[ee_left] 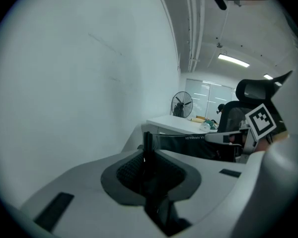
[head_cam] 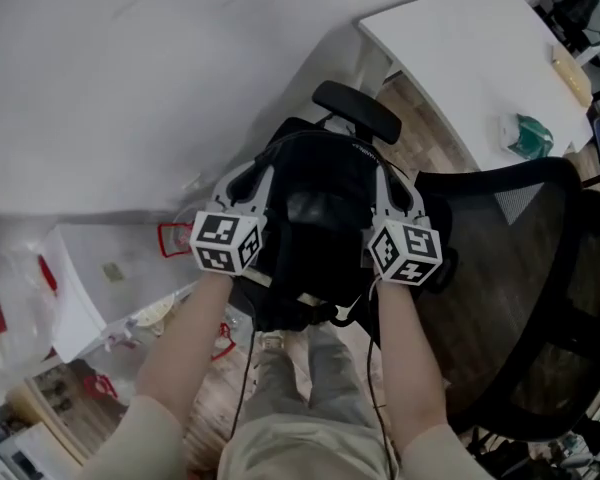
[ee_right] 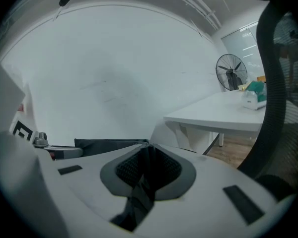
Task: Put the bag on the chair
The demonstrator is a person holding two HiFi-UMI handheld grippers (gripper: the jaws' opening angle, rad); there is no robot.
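Observation:
A black bag (head_cam: 320, 230) hangs between my two grippers, in front of the person's legs. The left gripper (head_cam: 265, 163) is shut on a thin black fold of the bag's top edge (ee_left: 147, 144), which stands upright between its pads. On the other side, the right gripper (head_cam: 377, 165) is shut on a dark fold of the same bag (ee_right: 145, 168). The bag's rim (ee_left: 188, 143) stretches across to the other gripper. The black mesh chair (head_cam: 525, 288) stands just right of the bag, with a padded black armrest (head_cam: 356, 110) beyond it. Whether the bag rests on the seat is hidden.
A white desk (head_cam: 460, 53) stands at the back right with a teal object (head_cam: 528, 136) on it. A white wall (head_cam: 130, 88) fills the left. Clutter and a white box (head_cam: 80, 288) lie on the floor at lower left. A standing fan (ee_right: 231, 71) is by the far window.

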